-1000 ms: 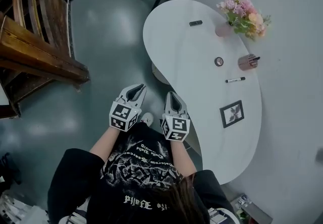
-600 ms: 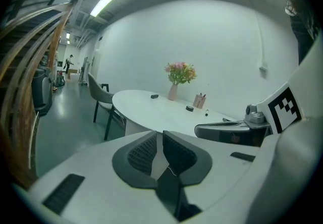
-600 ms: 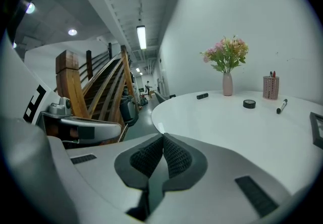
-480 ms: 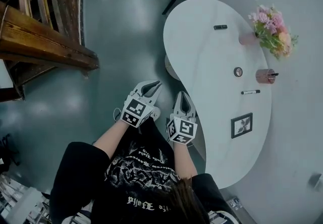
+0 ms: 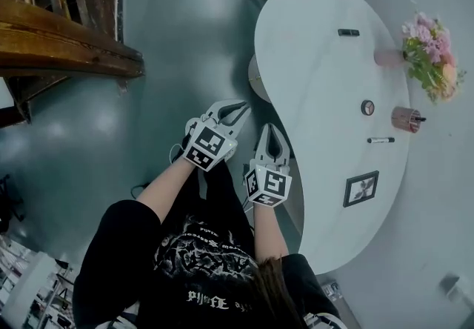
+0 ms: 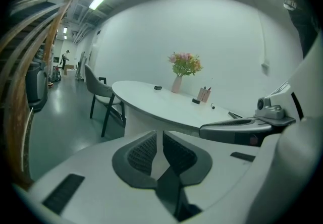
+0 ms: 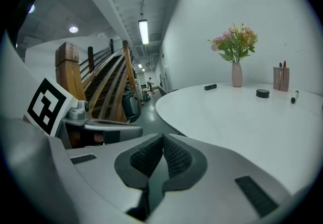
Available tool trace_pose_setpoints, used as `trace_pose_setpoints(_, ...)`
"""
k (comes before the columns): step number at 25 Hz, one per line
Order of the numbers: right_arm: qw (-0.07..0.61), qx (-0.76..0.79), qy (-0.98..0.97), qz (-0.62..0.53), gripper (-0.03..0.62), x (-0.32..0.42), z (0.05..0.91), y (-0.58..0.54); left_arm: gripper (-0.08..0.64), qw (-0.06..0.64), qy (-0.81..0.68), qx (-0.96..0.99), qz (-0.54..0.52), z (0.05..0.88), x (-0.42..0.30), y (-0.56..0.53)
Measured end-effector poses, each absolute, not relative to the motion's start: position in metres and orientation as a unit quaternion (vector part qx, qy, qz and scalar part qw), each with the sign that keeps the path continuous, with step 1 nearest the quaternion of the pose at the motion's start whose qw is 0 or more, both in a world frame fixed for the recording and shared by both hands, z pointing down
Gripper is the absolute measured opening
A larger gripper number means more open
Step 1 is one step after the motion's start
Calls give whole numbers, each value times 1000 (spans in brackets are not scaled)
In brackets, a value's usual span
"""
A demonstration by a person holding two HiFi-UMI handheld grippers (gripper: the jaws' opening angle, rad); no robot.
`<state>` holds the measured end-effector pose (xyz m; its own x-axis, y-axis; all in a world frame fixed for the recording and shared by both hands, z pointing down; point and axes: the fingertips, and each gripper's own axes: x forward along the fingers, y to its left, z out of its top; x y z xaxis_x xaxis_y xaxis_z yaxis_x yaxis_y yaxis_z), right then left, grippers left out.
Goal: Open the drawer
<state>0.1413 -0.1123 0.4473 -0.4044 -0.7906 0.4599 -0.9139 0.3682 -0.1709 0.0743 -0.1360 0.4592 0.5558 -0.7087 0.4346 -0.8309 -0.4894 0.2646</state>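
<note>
**Drawer out of sight, both jaws clenched on nothing**

The drawer cannot be made out in any view; the white kidney-shaped counter (image 5: 318,61) hides whatever lies under its top. Just beside its near rim, over the grey floor (image 5: 170,38), the left gripper (image 5: 237,107) and the right gripper (image 5: 272,129) are side by side. Each has its jaws clenched with nothing between them.

On the counter's far side a pink vase (image 5: 389,58) holds a bunch of pink and yellow flowers (image 5: 433,53). A copper-coloured pen cup (image 5: 405,118) holds dark pens, too small to count. Near them lie a small round dark disc (image 5: 367,107), a white marker pen (image 5: 380,140), a black-framed picture (image 5: 361,189) and a small black oblong block (image 5: 348,32). The grey chair (image 6: 98,92) at the counter's end is mostly cut off in the head view.
</note>
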Motion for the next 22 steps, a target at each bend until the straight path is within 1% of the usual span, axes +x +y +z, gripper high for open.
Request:
trace_pose_setpoints(9,163,533,-804,206,25,134,499,-128,38,222,-449,855,137,517,75,-169)
trace_pose_setpoints(13,157,556,-788,211,25,141,523,-138,89,226,-438,860,132,545,78,-185)
trace_pose_setpoints(22,164,560,-787,200,25,138,573,-151,146,202,-414,877,140,605,86,-219)
